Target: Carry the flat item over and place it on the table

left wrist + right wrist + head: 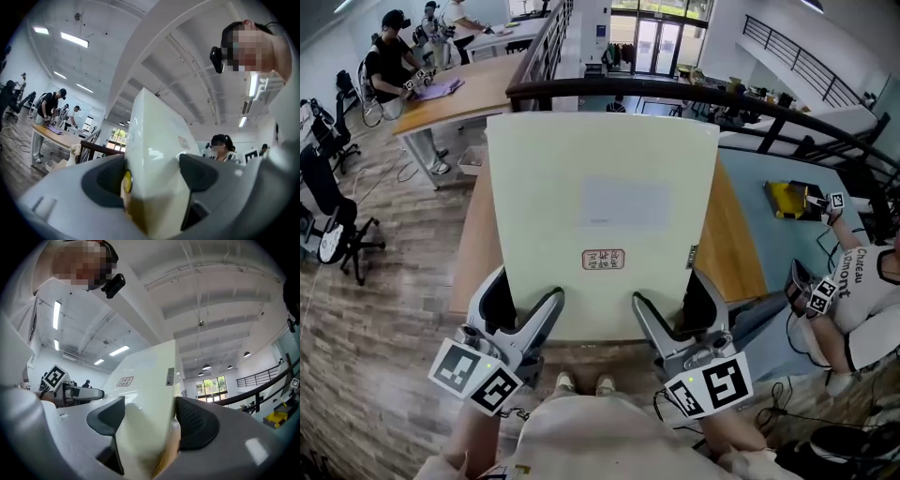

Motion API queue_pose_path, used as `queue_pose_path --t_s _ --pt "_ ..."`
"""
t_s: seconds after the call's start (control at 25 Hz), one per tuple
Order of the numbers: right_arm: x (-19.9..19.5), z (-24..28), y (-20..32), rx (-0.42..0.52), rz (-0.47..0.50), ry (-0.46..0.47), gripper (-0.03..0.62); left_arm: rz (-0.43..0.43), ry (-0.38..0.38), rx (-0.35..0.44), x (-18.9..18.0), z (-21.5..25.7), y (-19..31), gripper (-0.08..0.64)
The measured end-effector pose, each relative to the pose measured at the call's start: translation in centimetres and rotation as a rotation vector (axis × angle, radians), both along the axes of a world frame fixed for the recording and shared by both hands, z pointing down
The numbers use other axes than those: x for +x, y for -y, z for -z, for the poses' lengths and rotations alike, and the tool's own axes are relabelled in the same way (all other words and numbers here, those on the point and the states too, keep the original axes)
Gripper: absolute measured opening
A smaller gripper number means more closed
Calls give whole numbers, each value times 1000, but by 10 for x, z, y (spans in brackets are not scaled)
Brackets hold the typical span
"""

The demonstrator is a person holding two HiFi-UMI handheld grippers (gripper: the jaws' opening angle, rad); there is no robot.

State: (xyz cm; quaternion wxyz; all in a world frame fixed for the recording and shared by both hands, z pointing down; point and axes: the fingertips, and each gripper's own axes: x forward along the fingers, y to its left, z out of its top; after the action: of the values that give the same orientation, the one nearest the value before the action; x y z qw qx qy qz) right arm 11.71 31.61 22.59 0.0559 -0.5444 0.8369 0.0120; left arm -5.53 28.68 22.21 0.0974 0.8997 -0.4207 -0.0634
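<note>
Flat cream panel (pixel 600 169) is up in the air over the wooden table (pixel 737 246), centre of the head view, far edge at 12 o'clock, and both gripper views show it tilted up toward the ceiling. Can't tell if any part touches the table. Small red stamp (pixel 603 259) sits near its near edge. Left gripper (pixel 525 302) clamps the near corner at 7 o'clock, with jaws spread wide and pads pressed on both faces of the panel. Right gripper (pixel 671 306) has the same grip on the corner at 5 o'clock. Dark curved railing (pixel 675 91) runs behind the far edge at 12. Yellow object (pixel 787 199) lies at 2 to 3 o'clock, and a seated person (pixel 862 300) is at 4.
</note>
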Motion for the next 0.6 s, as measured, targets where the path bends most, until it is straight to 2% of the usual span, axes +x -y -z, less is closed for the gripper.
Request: queue_pose_path --t_s 0.32,0.6 --pt "20 -5 5 3 11 4 348 6 -3 -2 20 -6 3 362" --pt "11 2 18 24 83 -2 348 83 -26 -5 9 -4 3 364"
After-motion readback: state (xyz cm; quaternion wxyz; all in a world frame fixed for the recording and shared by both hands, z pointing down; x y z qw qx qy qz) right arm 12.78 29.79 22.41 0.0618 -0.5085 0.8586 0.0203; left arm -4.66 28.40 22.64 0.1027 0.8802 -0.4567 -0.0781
